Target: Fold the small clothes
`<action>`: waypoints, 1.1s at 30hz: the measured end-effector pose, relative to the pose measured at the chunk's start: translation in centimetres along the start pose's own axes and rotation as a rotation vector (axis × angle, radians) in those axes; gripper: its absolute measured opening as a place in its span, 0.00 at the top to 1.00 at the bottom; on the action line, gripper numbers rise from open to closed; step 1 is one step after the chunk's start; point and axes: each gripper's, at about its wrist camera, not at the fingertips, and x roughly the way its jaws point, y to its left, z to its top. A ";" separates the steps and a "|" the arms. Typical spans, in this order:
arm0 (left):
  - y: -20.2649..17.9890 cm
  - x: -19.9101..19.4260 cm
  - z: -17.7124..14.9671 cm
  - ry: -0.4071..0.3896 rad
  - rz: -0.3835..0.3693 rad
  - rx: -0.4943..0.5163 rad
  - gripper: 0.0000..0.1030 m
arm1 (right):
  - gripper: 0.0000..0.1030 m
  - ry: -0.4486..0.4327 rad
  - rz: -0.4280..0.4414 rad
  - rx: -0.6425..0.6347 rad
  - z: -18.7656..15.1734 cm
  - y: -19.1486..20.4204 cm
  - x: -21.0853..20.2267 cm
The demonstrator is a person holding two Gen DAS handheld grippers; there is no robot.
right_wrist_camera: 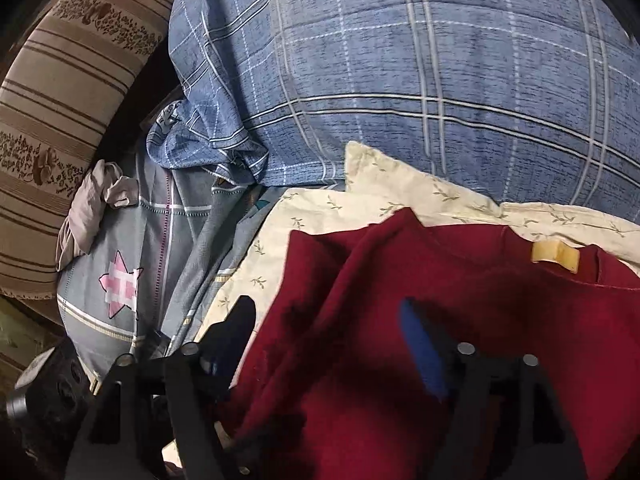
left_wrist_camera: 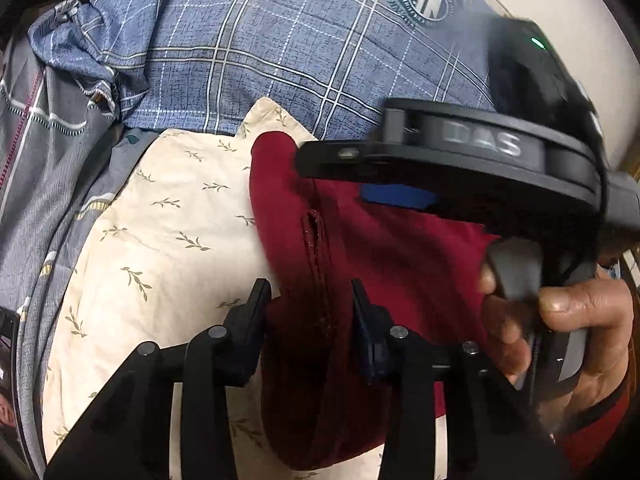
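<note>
A dark red garment [left_wrist_camera: 400, 264] lies on a cream cloth with a leaf print [left_wrist_camera: 168, 232]. My left gripper [left_wrist_camera: 310, 300] is open, its jaws either side of a stitched seam of the garment. The right gripper's body [left_wrist_camera: 480, 152] crosses the left wrist view above the garment, held by a hand [left_wrist_camera: 568, 328]. In the right wrist view the red garment [right_wrist_camera: 460, 320] lies bunched, with a yellow neck label [right_wrist_camera: 555, 258]. My right gripper [right_wrist_camera: 328, 320] is open, its jaws wide apart over a raised fold of the garment.
A blue checked bedcover [left_wrist_camera: 280, 40] lies behind, also in the right wrist view [right_wrist_camera: 440, 80]. A grey pillow with a pink star [right_wrist_camera: 120, 288] and a brown striped cushion [right_wrist_camera: 60, 100] sit left.
</note>
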 end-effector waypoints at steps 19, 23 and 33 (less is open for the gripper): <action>-0.2 -1.1 -0.5 0.048 0.077 0.053 0.29 | 0.77 0.000 0.009 -0.021 -1.2 -1.8 0.9; 0.1 -0.9 -0.2 0.054 0.067 0.033 0.29 | 0.77 -0.003 0.018 -0.015 -1.2 -1.9 0.9; -0.3 -0.7 -0.3 0.074 0.069 0.061 0.43 | 0.77 -0.004 0.026 -0.002 -1.5 -2.3 1.4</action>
